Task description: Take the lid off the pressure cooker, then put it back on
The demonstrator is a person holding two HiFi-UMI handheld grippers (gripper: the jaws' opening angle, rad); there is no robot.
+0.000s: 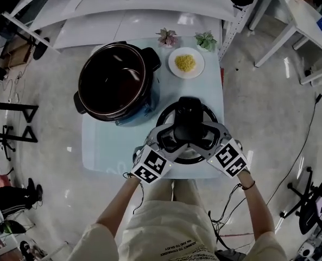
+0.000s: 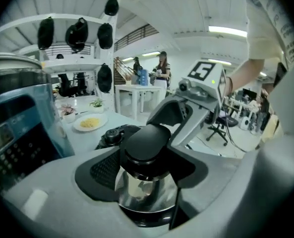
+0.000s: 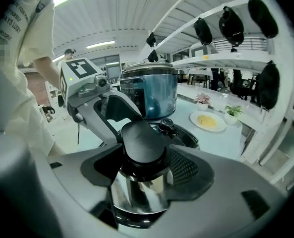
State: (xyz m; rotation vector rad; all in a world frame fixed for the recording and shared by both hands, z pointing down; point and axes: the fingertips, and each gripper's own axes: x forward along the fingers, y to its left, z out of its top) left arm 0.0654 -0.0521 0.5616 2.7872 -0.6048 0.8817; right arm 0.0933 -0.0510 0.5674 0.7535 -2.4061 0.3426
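I have both tools on the lid (image 1: 204, 112), which lies flat on the table (image 1: 103, 151), off the cooker (image 1: 147, 86). My left gripper (image 2: 144, 175) comes in from 8 o'clock and is clamped on the knob (image 2: 146, 143) at the lid's centre, one pad pressing on each side of its shiny neck. My right gripper (image 3: 142, 182) comes in from 4 o'clock and grips the same knob the same way, so the two face each other across it. The cooker stands open at 10 o'clock from the lid, close beside it. A plate (image 1: 199, 69) of yellow food sits at 12 o'clock, with two small plants (image 1: 167, 37) past it.
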